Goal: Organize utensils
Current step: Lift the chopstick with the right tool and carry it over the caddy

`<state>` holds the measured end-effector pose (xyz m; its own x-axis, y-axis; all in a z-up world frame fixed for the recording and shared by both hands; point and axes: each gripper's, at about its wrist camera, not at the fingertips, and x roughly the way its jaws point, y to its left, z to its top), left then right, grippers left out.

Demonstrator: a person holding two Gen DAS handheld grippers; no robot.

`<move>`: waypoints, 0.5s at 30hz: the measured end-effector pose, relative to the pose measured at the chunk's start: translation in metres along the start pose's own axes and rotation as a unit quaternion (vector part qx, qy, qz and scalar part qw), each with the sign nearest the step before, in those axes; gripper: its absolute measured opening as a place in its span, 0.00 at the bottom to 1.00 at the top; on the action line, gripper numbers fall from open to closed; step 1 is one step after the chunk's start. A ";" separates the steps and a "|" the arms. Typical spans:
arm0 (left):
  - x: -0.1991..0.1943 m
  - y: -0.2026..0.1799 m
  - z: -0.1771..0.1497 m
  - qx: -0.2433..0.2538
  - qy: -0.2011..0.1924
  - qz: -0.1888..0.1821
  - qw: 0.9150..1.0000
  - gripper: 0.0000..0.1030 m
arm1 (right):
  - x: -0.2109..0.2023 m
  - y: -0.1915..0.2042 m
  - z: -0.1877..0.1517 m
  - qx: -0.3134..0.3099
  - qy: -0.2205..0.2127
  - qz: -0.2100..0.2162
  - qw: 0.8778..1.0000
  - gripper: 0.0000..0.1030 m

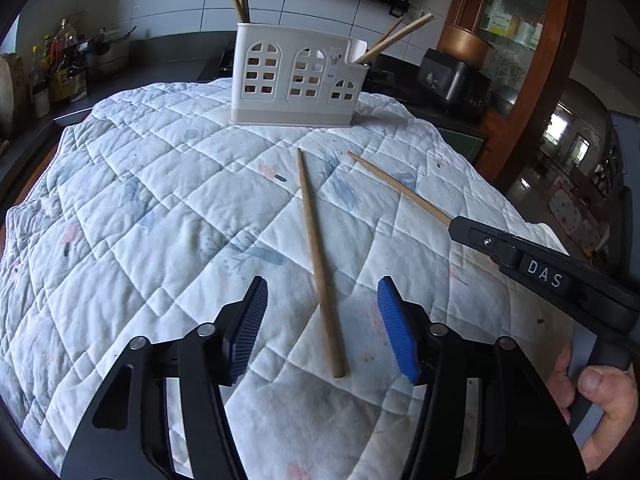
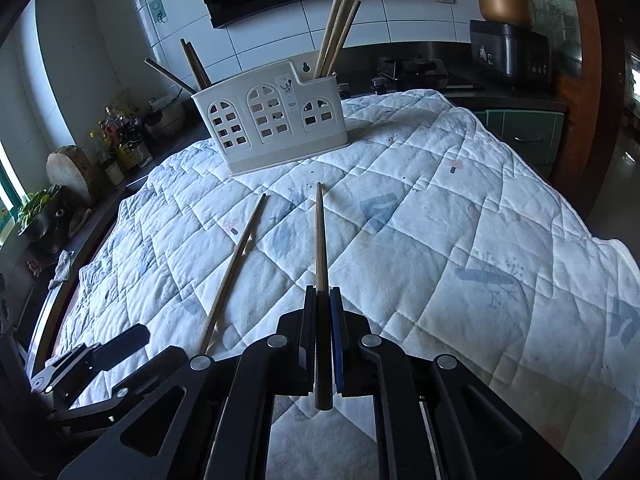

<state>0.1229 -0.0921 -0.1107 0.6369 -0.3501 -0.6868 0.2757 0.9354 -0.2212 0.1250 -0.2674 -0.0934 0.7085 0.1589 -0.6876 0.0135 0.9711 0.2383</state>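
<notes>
A white utensil holder (image 1: 298, 80) stands upright toward the far edge of the quilt-covered surface (image 1: 140, 220), with chopsticks leaning out of its end compartments. On the near side of the holder the quilt lies open and broad; beyond the holder it drops off close to a dark kitchen counter (image 1: 120, 46), and to the holder's right it falls away toward a wooden cabinet (image 1: 520, 80).

One loose chopstick (image 1: 320, 264) lies flat on the quilt in front of the holder, its narrow tip toward the holder. The left gripper (image 1: 322, 332) tilts downward over the chopstick's thick end, jaws apart, the stick between the blue pads (image 1: 394, 336) with a gap on each side.

The right gripper (image 2: 323, 300) also points downward toward the holder, jaws clamped on a second chopstick (image 2: 320, 240) whose tip aims at the holder. A hand (image 1: 596, 400) grips its handle, right of the left gripper.
</notes>
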 end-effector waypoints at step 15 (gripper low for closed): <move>0.036 0.003 0.003 -0.039 0.048 -0.007 0.998 0.15 | -0.001 -0.014 -0.001 0.010 0.000 0.015 1.000 0.07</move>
<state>0.1487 -0.1022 -0.1335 0.5611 -0.3608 -0.7450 0.2254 0.9326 -0.2818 0.1236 -0.2805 -0.0971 0.7088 0.1884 -0.6798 0.0060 0.9620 0.2729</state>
